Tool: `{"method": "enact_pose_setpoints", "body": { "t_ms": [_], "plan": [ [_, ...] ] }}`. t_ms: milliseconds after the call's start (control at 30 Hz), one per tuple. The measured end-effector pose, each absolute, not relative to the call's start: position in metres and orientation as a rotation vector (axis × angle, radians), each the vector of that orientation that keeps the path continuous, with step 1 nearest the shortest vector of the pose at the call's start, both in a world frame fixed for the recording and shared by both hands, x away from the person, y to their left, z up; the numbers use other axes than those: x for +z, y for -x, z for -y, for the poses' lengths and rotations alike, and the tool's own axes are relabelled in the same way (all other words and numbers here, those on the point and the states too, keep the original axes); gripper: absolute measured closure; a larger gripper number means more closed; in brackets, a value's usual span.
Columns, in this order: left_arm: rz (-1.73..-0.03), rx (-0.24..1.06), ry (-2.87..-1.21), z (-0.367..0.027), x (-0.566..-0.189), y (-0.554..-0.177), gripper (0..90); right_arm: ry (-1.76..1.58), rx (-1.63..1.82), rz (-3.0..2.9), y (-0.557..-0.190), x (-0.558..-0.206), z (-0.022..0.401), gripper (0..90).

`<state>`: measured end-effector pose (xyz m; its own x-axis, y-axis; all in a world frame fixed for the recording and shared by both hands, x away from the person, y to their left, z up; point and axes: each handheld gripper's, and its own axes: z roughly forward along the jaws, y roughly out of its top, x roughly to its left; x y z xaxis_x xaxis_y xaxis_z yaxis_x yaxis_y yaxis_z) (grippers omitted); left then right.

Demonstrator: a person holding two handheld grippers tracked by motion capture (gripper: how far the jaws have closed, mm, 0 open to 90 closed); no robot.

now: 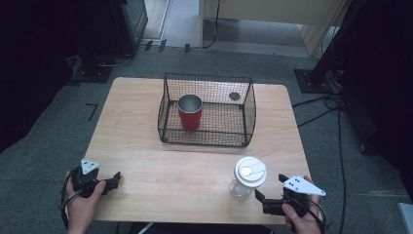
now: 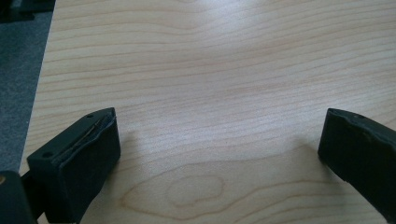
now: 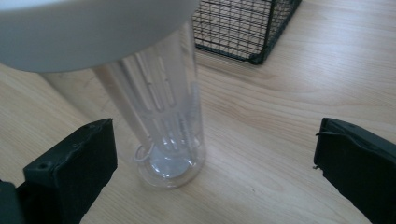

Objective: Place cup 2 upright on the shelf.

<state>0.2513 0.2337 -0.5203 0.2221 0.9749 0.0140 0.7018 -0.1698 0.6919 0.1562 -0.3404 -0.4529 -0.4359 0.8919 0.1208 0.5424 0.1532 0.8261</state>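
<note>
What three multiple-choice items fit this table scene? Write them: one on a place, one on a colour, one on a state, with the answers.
1. Where does the red cup stand?
A. inside the wire basket
B. beside the clear bottle
C. on the floor

2. What colour is the bottle's lid?
A. black
B. white
C. red

3. How does the right gripper stand to the clear bottle?
A. shut on it
B. open, with the bottle ahead between the jaws but untouched
C. lifting it off the table

Answers:
1 A, the high view shows the cup ringed by the basket's mesh walls.
2 B, the lid shows white from above and in the right gripper view.
3 B, the right gripper view shows both jaws wide apart and the bottle's base resting on the wood, clear of them.
</note>
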Motion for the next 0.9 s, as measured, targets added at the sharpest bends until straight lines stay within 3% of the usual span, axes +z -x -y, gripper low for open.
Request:
{"method": "enact_pose_setpoints", "body": {
  "t_ms": [900],
  "plan": [
    [-1.54,0.634,-1.942,-0.234,-0.52,-0.251,0.0,-1.301,1.302,-2.04,-0.171,-0.449,0.298,0.0]
  ]
}}
